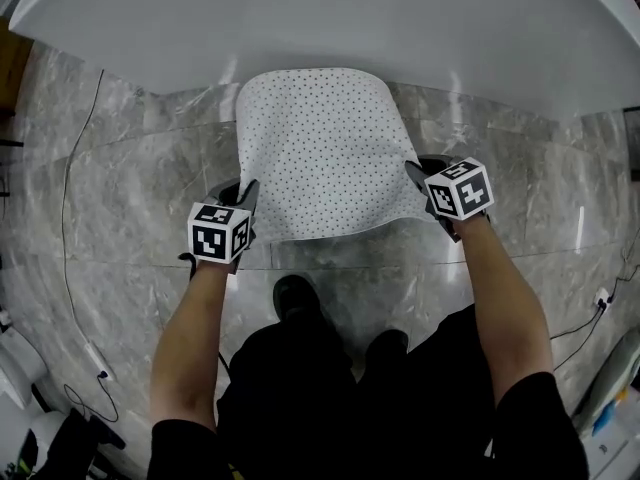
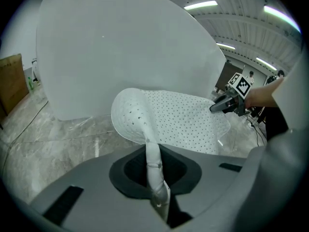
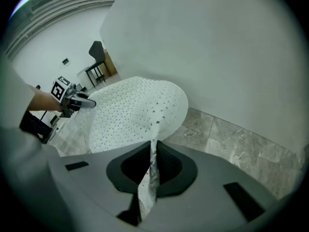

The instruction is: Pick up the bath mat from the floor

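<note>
The bath mat (image 1: 320, 153) is white with small dark perforations and hangs stretched between the two grippers, its far edge arching up against the tub. My left gripper (image 1: 248, 196) is shut on the mat's near left corner. In the left gripper view the mat (image 2: 178, 120) runs as a pinched fold into the left gripper (image 2: 155, 180). My right gripper (image 1: 416, 176) is shut on the near right corner. In the right gripper view a thin fold of the mat (image 3: 130, 112) sits clamped in the right gripper (image 3: 149, 175). Each gripper view also shows the other gripper: right (image 2: 227, 103), left (image 3: 77, 100).
A big white bathtub (image 1: 300, 18) curves across the far side, right behind the mat. The floor (image 1: 140, 198) is grey marble tile with a thin cable (image 1: 70, 168) on the left. The person's dark shoes (image 1: 297, 298) stand just below the mat. A wooden panel (image 2: 12, 81) stands at the far left.
</note>
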Demonstrator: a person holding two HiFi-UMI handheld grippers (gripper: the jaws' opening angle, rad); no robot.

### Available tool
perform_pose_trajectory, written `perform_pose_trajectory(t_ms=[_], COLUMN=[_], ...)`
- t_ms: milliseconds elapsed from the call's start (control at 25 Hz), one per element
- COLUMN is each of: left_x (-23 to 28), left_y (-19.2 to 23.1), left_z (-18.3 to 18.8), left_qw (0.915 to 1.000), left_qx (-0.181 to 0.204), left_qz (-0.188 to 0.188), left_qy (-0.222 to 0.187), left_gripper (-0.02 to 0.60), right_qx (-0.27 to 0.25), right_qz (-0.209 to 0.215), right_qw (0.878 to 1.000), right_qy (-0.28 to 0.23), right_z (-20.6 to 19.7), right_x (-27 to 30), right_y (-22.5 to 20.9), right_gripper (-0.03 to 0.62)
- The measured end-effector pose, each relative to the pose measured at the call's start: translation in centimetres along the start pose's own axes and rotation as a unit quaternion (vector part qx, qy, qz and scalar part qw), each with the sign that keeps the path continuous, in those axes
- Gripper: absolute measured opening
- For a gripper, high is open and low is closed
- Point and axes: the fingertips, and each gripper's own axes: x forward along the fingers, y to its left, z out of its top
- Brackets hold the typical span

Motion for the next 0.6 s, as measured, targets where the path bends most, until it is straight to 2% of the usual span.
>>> perform_pose_trajectory(t_ms=[160, 320, 600], left_x=[-3.7, -8.9, -18.1], left_y=[-1.9, -2.9, -6.6], left_z=[1.4, 4.4, 11.3], left_qw=[0.9999, 0.9993, 0.9988], left_qx=[-0.009, -0.034, -0.04], left_qz=[-0.005, 0.014, 0.025], left_qy=[0.009, -0.001, -0.014], left_gripper=[0.038, 0.038, 0.038], right_qx=[-0.013, -0.012, 0.002], right_qz=[-0.001, 0.007, 0.016], right_qw=[1.0, 1.0, 1.0], right_qy=[0.001, -0.002, -0.023], right_z=[0.3, 1.8, 7.5], right_x=[-3.8, -8.4, -17.8], right_y=[2.1, 4.2, 8.7], right_gripper=[0.037, 0.037, 0.037])
